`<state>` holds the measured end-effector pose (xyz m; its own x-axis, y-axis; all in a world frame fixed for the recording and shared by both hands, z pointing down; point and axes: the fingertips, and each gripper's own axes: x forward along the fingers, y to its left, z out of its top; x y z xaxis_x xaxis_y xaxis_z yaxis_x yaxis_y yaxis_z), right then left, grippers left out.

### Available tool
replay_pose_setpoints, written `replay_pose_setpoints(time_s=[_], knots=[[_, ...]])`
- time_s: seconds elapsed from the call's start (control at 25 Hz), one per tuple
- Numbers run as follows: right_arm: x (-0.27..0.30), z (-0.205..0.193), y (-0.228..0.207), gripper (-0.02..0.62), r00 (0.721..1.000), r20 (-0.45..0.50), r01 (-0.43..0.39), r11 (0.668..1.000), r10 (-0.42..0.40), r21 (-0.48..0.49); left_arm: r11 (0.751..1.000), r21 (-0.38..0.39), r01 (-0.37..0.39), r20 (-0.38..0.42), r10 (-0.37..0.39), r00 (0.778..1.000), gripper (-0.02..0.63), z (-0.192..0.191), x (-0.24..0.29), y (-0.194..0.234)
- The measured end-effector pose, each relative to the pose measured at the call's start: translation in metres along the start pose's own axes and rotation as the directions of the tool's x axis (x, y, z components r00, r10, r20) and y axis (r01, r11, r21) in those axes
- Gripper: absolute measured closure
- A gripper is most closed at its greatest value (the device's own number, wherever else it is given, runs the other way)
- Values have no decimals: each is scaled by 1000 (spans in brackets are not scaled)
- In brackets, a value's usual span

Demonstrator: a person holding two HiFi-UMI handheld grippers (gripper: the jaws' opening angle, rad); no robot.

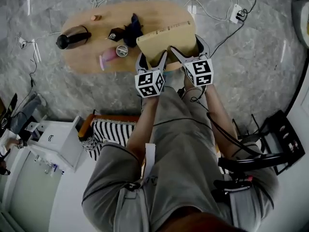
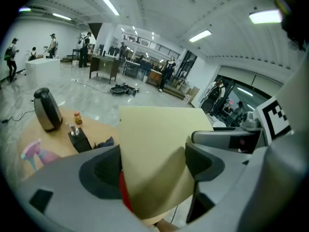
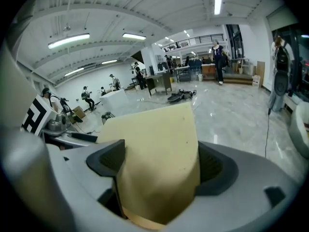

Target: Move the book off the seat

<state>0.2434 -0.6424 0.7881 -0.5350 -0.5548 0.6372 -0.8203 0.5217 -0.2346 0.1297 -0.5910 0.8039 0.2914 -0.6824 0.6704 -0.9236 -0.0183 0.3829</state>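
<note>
Grey marble floor lies all around, and an oval wooden table (image 1: 87, 57) stands on it. The book (image 1: 166, 40) is up over the near side of the table, well away from the striped seat (image 1: 113, 129). I cannot tell if it touches the table.

The left gripper (image 1: 152, 61) and the right gripper (image 1: 189, 52) sit side by side on the book's near edge. Each one has its jaws squeezed on the tan cover, one jaw on each side.

The book looks flat and stiff, so it should not bend. It may be a bit heavy, and its smooth cover could slip. Two holds on one edge seem a good way to carry it.

Both arms reach straight out in front, close together.
</note>
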Motion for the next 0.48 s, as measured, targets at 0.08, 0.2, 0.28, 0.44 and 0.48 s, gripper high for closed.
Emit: replay_pose_setpoints(time_s=[0.08, 0.2, 0.28, 0.44, 0.48], knots=[[21, -39, -7, 163, 999, -53, -2, 1000, 3, 27, 1000, -25, -12, -58, 11, 998, 206, -35, 21, 14], [45, -94, -12, 163, 992, -126, 3, 998, 4, 57, 997, -66, -32, -143, 23, 990, 206, -86, 45, 31], [61, -125, -13, 163, 986, -167, 0, 998, 11, 69, 994, -93, -51, -191, 32, 981, 206, -115, 58, 44], [89, -174, -13, 163, 973, -228, -9, 996, 28, 83, 989, -130, -75, -249, 41, 968, 206, -160, 78, 67], [95, -181, -14, 163, 971, -236, -10, 996, 30, 84, 988, -135, -78, -256, 41, 966, 205, -167, 84, 71]])
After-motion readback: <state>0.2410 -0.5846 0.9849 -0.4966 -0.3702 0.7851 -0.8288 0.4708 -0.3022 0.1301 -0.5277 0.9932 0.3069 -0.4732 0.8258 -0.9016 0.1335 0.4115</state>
